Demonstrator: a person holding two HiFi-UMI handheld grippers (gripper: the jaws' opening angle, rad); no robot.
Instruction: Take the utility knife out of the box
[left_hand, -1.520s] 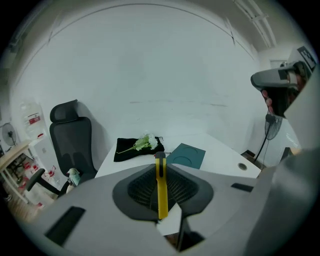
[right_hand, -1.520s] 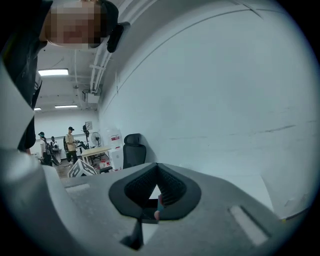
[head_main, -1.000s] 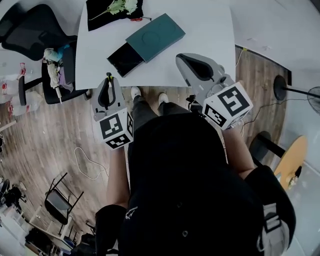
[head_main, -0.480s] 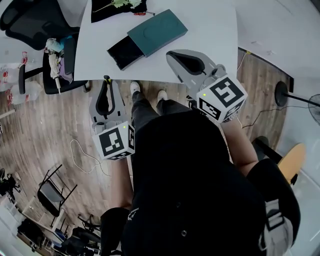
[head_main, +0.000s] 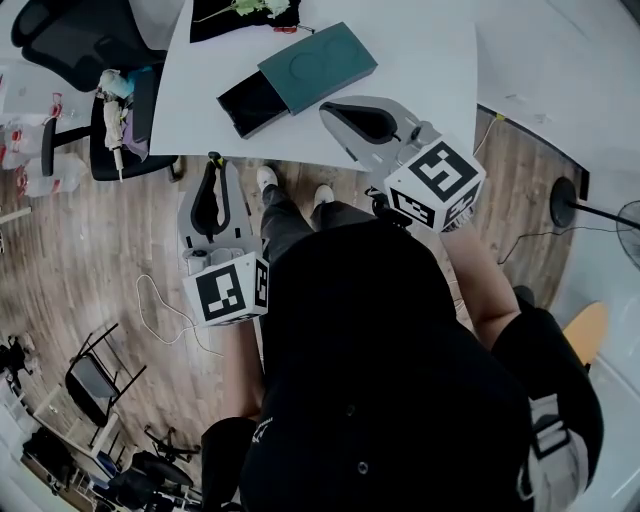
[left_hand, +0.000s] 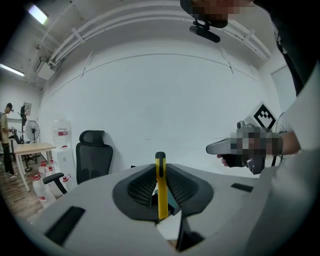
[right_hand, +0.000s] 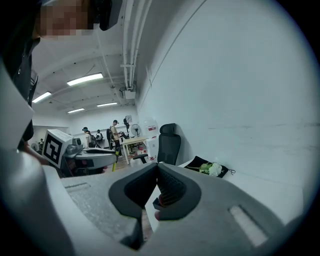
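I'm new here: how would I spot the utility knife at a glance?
Find the white table; the left gripper hangs just off its near edge, left of the green box. Pinched between its dark pads stands the utility knife: a thin yellow strip with a black tip, bright against that grey gripper.

I am logging these off-task items:
- White table, carrying a black cloth at its far edge, pale flowers lying on it.
- Black office chair standing just beside the table's left edge, with a light bundle resting on it.
- Clear bottles sitting on the wood floor near the chair.
- White cable looping across the floor.
- Fan base standing at right.
- People standing by a distant desk.
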